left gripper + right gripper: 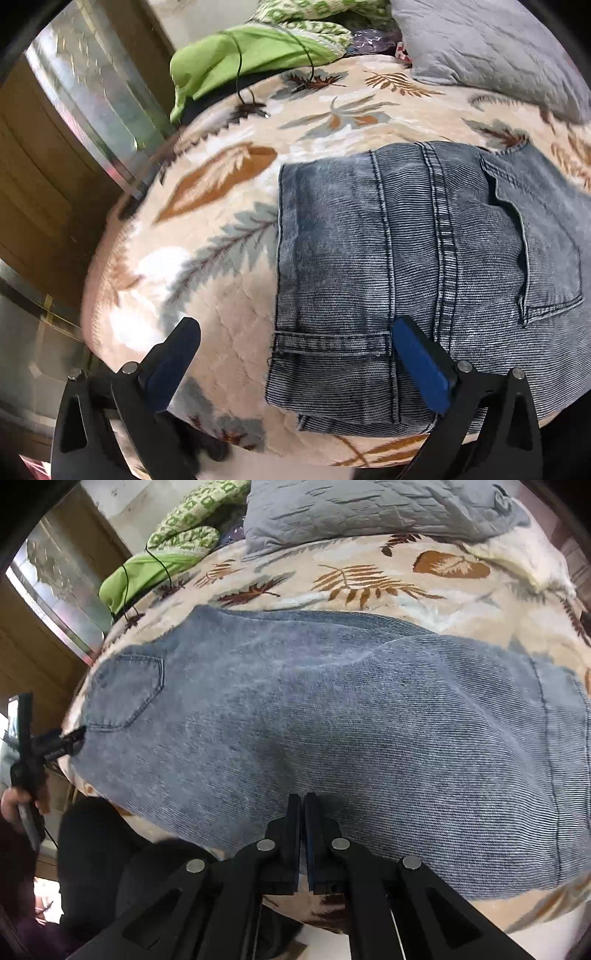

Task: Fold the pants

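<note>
Your left black two-finger claw with blue pads (297, 347) is spread wide, fingers far apart. Your right black two-finger claw (303, 805) is pressed closed, pads nearly touching. Your left hand (16, 805) grips its handle.

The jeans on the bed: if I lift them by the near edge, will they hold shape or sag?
The jeans will likely sag: they drape over the soft blanket with no stiffness. The thick denim at the waistband suggests that end is heavier. The right gripper, jaws closed at the near edge, probably lifts only that edge.
</note>
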The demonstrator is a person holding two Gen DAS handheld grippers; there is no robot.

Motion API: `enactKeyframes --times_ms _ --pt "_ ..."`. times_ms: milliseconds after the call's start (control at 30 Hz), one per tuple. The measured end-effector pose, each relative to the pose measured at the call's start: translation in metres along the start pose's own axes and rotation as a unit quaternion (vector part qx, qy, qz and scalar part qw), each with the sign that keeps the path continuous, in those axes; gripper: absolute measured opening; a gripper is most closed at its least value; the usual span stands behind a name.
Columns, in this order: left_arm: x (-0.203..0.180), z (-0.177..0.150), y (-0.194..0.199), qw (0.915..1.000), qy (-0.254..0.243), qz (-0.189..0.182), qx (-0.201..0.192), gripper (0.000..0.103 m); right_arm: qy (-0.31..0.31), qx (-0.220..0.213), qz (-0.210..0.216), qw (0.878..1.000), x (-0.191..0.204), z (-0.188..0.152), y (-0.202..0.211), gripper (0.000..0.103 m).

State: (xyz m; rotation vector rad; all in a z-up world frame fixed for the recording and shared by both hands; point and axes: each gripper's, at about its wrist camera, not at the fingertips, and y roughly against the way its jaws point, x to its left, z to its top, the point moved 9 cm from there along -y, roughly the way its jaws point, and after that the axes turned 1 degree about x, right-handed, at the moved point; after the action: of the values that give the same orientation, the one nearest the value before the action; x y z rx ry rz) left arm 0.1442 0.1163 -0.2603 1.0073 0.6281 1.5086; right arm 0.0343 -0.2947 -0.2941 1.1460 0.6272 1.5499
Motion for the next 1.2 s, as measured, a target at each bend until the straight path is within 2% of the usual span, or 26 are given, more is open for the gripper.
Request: enactKeyframes --times_ms 233,400,500,567,667,800,900,1033,1200 --pt "0.000 -0.001 -0.002 0.9996 0.004 -0.023 -0.019 0.103 0.033 -0.005 -0.062 0.998 0.009 0.000 -0.004 0.004" --pt "0.007 -0.010 -0.008 0.9954 0.058 -0.077 -0.003 0.103 -0.011 -0.006 -0.043 0.999 0.003 -0.001 -0.003 0.005" --pt "0.007 -0.014 -0.010 0.9931 0.066 -0.096 0.018 0.103 -0.030 -0.005 -0.034 0.999 0.002 0.000 -0.004 0.005" --pt "0.006 -0.014 -0.005 0.9942 0.056 -0.088 0.027 0.103 -0.029 -0.007 -0.036 0.999 0.003 0.000 -0.004 0.005" --pt "0.004 -0.007 0.017 0.9972 0.038 -0.064 -0.005 0.103 -0.026 -0.005 -0.037 0.999 0.004 -0.001 -0.003 0.005" --pt "-0.010 0.011 0.054 0.9952 0.023 -0.079 -0.053 0.103 -0.047 0.021 -0.026 0.998 0.002 0.001 -0.001 0.005" --pt "-0.028 0.020 0.074 0.9933 -0.001 -0.090 -0.073 0.103 -0.053 0.014 -0.023 0.998 0.006 0.007 0.007 0.005" --pt "-0.064 0.020 0.078 0.9899 -0.037 -0.120 -0.066 0.103 -0.018 -0.009 -0.037 0.999 0.024 0.020 0.018 0.005" --pt "-0.097 0.008 0.064 0.9878 -0.074 -0.131 -0.037 0.103 0.004 -0.015 -0.048 0.999 0.041 0.034 0.012 0.005"
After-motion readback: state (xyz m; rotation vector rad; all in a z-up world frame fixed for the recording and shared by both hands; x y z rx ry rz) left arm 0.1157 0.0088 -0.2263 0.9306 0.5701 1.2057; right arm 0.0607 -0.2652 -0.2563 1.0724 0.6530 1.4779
